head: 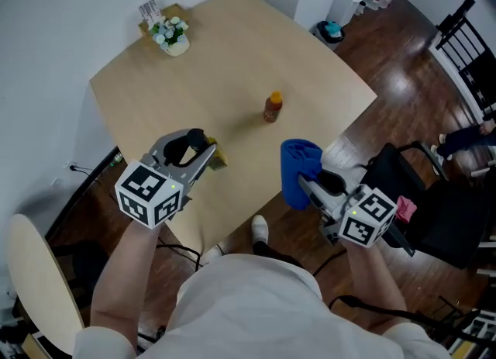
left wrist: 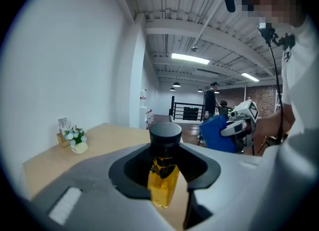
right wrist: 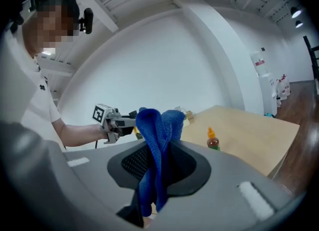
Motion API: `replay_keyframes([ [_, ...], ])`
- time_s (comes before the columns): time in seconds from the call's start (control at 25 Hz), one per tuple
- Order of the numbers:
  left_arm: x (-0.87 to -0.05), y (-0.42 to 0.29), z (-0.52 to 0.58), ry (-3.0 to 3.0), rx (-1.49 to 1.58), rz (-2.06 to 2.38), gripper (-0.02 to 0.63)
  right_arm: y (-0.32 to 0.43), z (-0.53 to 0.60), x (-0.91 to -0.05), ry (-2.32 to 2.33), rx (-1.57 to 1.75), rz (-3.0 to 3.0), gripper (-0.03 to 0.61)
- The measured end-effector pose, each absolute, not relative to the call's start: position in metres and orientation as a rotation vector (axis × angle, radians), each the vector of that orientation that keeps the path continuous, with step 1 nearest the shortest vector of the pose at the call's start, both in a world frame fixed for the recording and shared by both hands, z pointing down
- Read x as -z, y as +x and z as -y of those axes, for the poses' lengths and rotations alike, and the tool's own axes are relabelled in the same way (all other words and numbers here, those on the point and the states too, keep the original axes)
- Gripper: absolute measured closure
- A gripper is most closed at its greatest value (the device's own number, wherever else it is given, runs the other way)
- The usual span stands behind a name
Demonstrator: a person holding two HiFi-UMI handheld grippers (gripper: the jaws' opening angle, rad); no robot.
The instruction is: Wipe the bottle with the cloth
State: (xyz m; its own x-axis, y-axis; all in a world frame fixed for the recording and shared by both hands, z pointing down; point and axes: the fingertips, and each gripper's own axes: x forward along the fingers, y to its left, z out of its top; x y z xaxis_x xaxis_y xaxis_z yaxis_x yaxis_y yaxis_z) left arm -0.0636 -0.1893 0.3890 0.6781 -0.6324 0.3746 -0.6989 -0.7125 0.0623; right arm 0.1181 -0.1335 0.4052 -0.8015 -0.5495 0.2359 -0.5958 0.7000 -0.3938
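Note:
My left gripper [head: 206,155] is shut on a small bottle [head: 217,157] of yellow liquid with a black cap, held over the table's near edge. In the left gripper view that bottle [left wrist: 163,177] stands upright between the jaws. My right gripper [head: 308,184] is shut on a blue cloth [head: 299,170], which bunches up above the jaws and hangs below them [right wrist: 155,145]. Cloth and bottle are apart, roughly a hand's width between them. From the left gripper view the cloth [left wrist: 217,133] shows to the right.
A second bottle [head: 272,107] with an orange cap and dark contents stands mid-table on the light wooden table [head: 232,55]. A small pot of white flowers [head: 170,35] sits at the far corner. A dark chair [head: 434,210] is to the right, a pale chair [head: 35,280] at lower left.

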Motion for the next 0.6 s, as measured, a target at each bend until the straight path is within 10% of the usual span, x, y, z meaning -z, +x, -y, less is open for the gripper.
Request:
replay_keyframes([
  [0.6,-0.513,-0.047,0.265,2.664,-0.574,1.198,0.459,0.142,0.137,-0.417,0.877,-0.619,2.724,0.489],
])
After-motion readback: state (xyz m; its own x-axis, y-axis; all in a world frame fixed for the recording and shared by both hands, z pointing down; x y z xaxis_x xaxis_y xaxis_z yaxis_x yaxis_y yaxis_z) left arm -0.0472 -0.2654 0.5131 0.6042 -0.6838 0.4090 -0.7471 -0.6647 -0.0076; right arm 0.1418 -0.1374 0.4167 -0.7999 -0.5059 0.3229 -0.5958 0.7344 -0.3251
